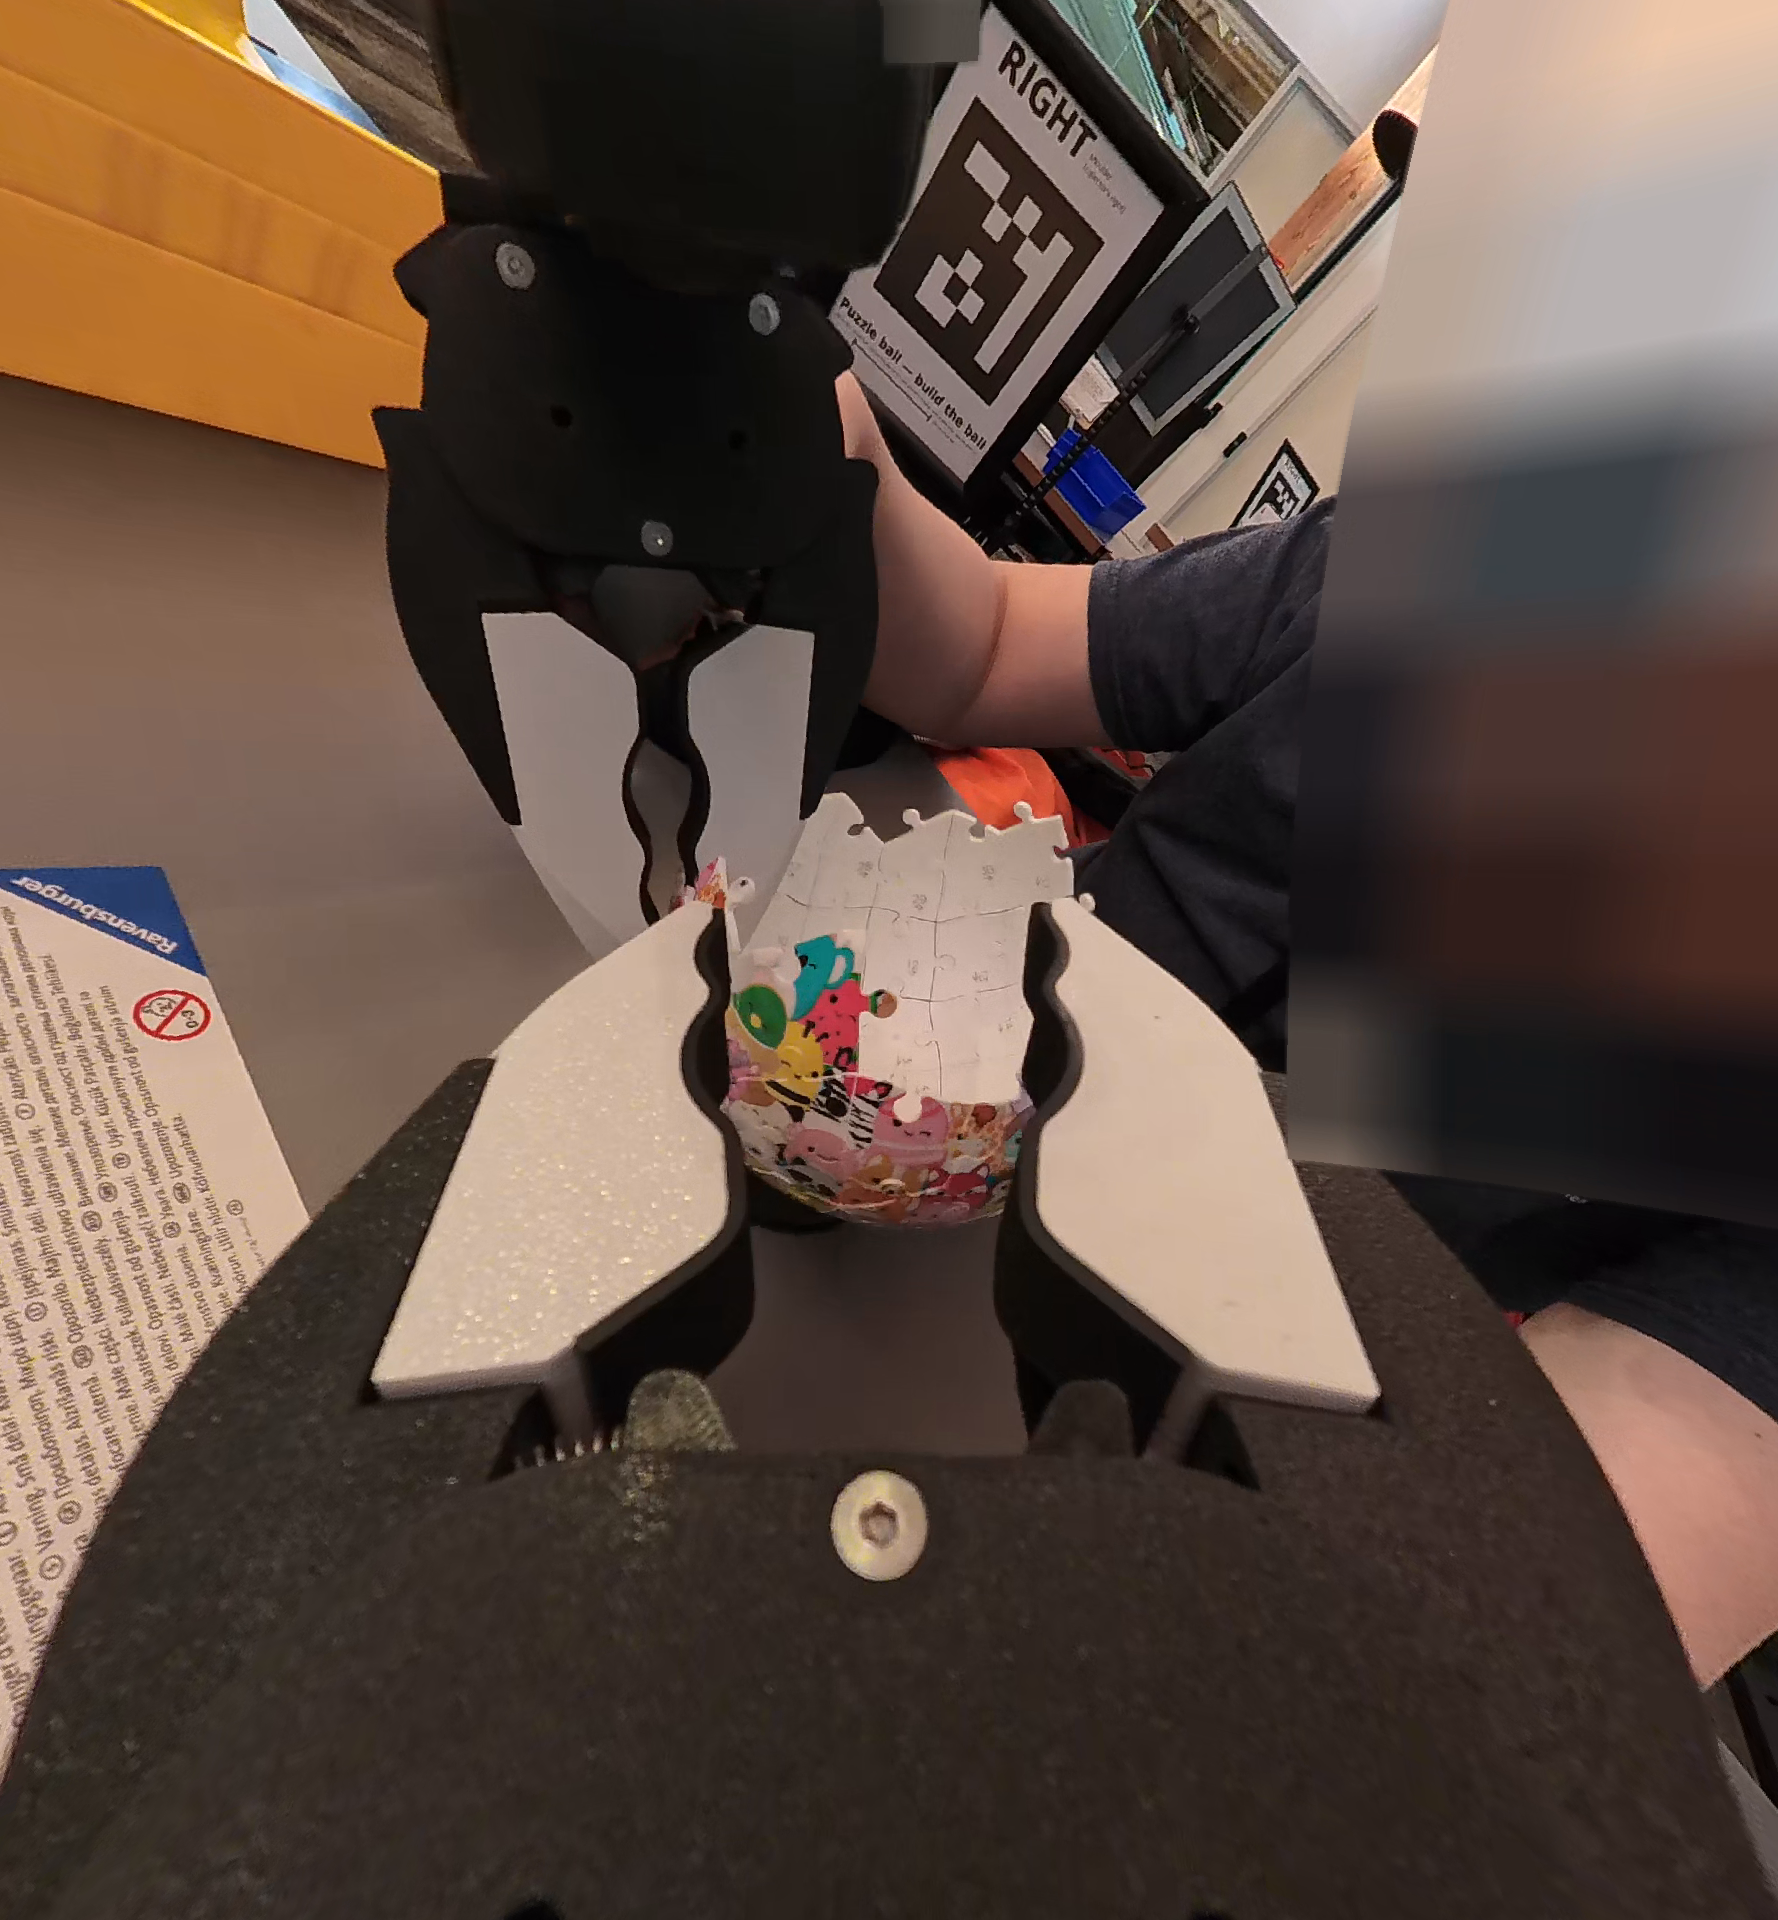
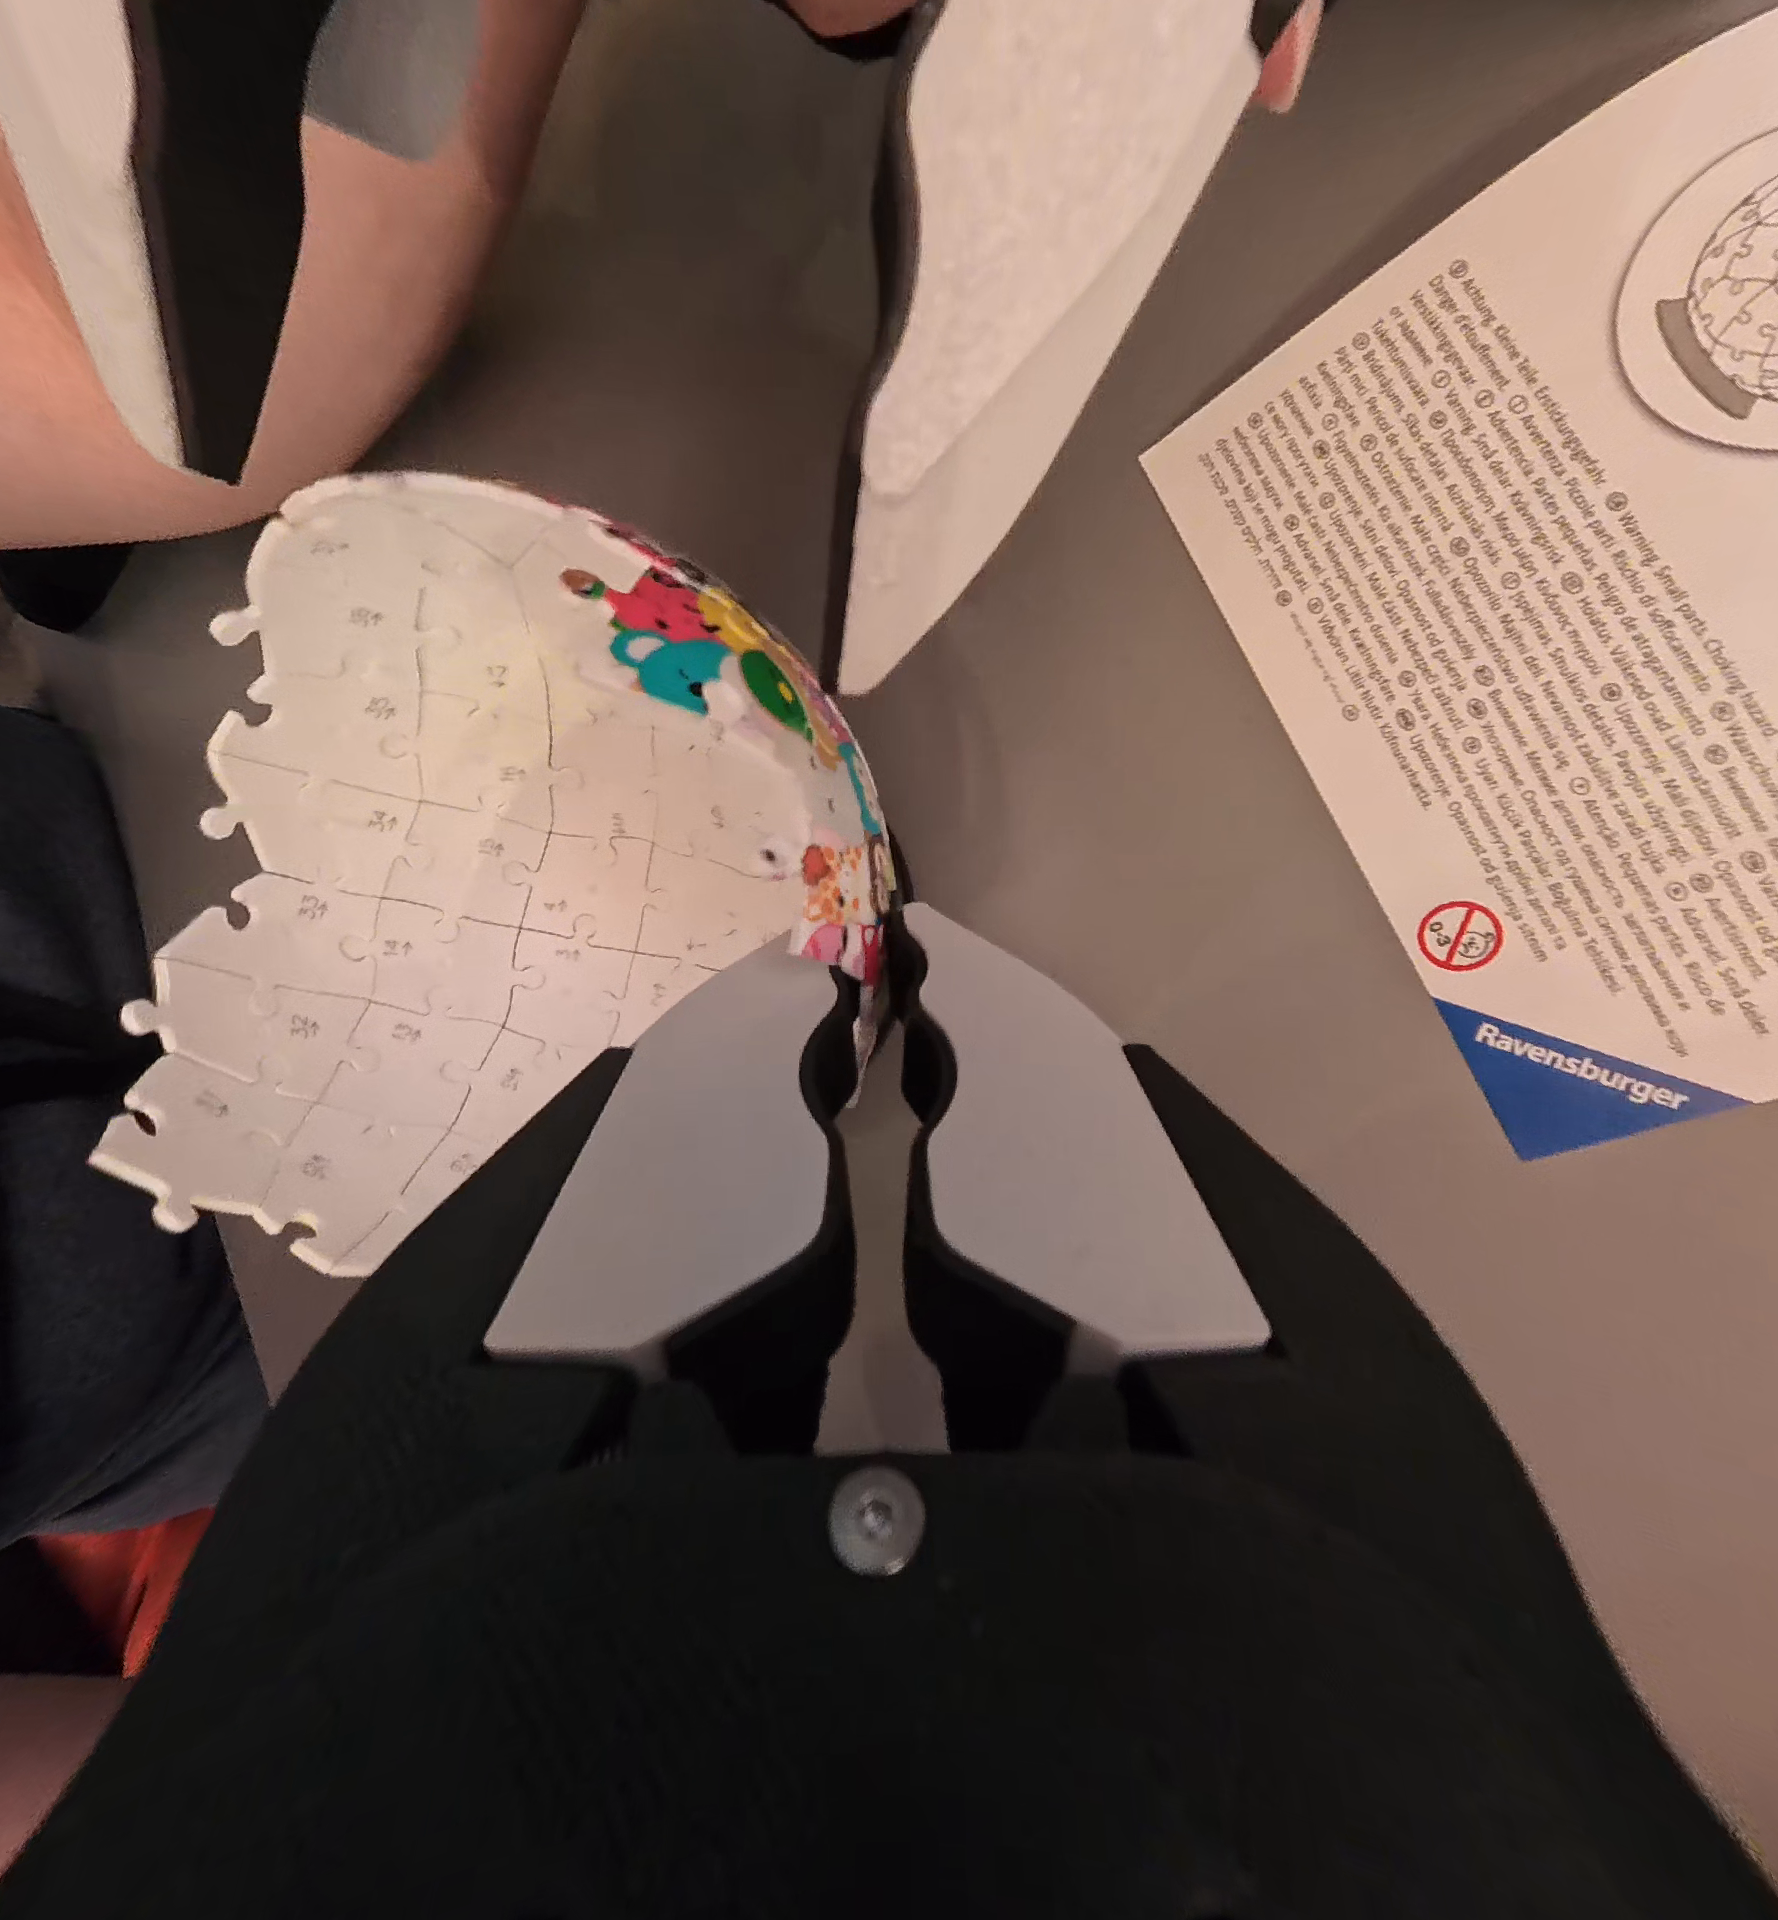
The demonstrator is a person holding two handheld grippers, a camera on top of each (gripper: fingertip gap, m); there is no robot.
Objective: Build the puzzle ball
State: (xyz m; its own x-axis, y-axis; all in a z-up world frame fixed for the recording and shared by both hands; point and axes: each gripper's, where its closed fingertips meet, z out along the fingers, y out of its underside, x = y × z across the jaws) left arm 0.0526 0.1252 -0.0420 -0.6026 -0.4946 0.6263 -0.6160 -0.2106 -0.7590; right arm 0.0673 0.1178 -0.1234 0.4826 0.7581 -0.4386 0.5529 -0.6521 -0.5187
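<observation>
White-lined, glossy curved puzzle shell (image 1: pixel 895 1049) sits clamped in the left gripper (image 1: pixel 877 925); the right gripper (image 2: pixel 880 935) pinches its jagged rim.

Soft even indoor light, fisheye-bent edges, slight motion blur, faint shadows

Puzzle ball (image 1: pixel 869 1081) between left gripper's (image 1: pixel 877 1029) fingers, seemingly.

Left hand-held gripper (image 1: pixel 874 925) spread; right (image 2: pixel 880 935) nearly closed.
</observation>
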